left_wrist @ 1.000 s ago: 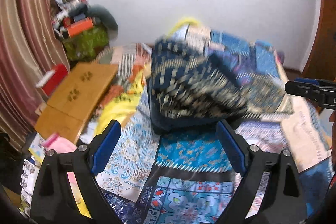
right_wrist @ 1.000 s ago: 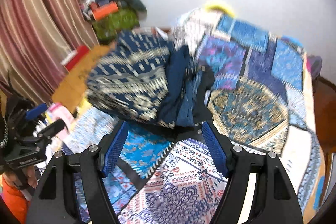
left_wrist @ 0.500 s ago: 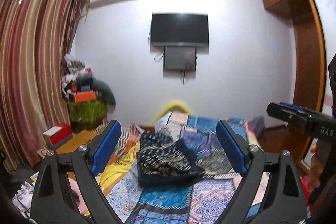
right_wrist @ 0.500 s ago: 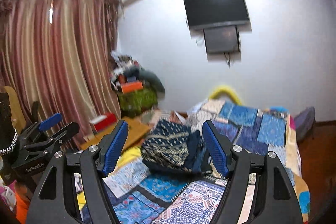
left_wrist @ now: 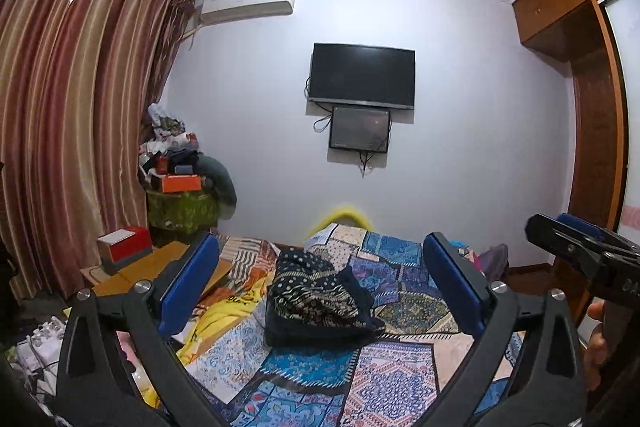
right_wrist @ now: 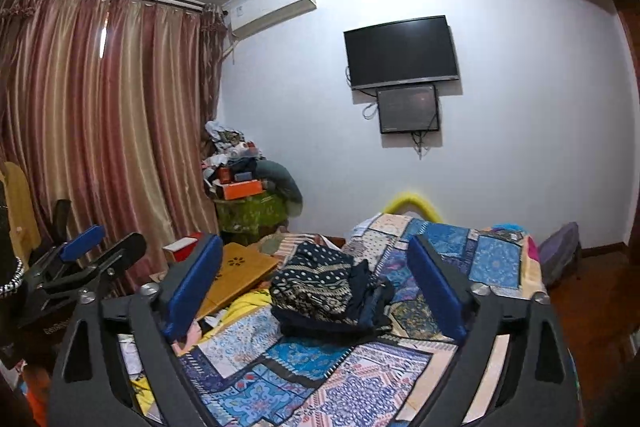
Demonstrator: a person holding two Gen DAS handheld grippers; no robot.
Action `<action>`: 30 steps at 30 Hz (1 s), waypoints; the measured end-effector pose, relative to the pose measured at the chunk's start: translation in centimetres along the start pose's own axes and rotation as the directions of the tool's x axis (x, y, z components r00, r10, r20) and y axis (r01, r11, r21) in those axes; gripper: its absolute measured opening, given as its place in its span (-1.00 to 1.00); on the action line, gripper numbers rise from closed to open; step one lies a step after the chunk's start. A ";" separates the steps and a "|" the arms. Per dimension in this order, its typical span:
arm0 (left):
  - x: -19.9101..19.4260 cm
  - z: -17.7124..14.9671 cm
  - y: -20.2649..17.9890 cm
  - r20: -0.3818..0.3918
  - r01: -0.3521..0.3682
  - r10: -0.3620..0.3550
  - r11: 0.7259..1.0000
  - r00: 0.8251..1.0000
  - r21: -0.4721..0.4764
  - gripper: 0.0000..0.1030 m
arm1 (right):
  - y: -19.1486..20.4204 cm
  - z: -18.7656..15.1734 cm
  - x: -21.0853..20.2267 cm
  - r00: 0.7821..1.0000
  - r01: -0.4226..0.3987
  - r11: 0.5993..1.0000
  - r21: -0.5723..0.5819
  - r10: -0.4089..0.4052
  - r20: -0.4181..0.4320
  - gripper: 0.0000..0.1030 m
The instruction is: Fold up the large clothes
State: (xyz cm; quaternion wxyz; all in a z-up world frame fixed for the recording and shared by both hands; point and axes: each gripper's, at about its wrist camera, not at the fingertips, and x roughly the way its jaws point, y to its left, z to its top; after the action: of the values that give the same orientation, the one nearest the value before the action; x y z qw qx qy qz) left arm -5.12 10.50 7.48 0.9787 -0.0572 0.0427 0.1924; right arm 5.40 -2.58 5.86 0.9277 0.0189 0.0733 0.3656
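Place: home bedroom
Evidence: bed with patchwork quilt (left_wrist: 400, 311), wall television (left_wrist: 362, 77), curtains (left_wrist: 68, 131), wardrobe (left_wrist: 592, 131)

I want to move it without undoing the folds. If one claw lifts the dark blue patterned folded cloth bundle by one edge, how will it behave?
The dark blue patterned folded cloth bundle is probably floppy: its loose right-hand layers already slump. Lifted by one edge, it would likely sag and unfold. It should not roll.

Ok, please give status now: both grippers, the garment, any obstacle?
Left gripper open, right gripper open, jaws just widened, nothing between them. Dark patterned garment folded on patchwork bedspread. No obstacle.
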 end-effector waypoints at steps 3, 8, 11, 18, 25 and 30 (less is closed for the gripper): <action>0.0 -0.3 -0.1 -0.006 -0.014 0.014 1.000 1.000 0.004 0.99 | 0.1 -0.1 0.0 1.000 0.015 1.000 0.002 -0.015 -0.002 0.99; 0.1 -0.9 -0.4 -0.021 -0.013 0.013 1.000 1.000 0.007 0.99 | 0.2 -0.5 0.0 1.000 0.024 1.000 -0.007 -0.024 -0.019 0.99; 0.2 -1.0 -0.5 -0.027 -0.014 0.015 1.000 1.000 0.013 0.99 | 0.2 -0.7 -0.3 0.999 0.031 0.999 -0.011 -0.031 -0.019 0.99; 0.6 -1.2 -0.8 -0.035 -0.009 0.010 1.000 0.999 0.018 0.99 | 0.3 -1.1 -0.6 0.999 0.040 0.999 -0.011 -0.040 -0.028 0.99; 0.6 -1.4 -0.8 -0.041 -0.008 0.008 1.000 0.999 0.015 0.99 | 0.1 -1.2 -0.7 0.998 0.040 0.999 -0.002 -0.040 -0.044 0.99; 0.7 -1.5 -0.7 -0.043 -0.005 0.006 1.000 0.999 0.012 0.99 | 0.0 -1.2 -0.7 0.998 0.042 0.999 -0.003 -0.042 -0.054 0.99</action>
State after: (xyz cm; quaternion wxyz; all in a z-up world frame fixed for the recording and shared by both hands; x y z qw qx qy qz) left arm -4.32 9.87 6.00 0.9774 -0.0552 0.0649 0.1937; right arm 4.70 -3.03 4.80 0.9328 0.0064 0.0986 0.3467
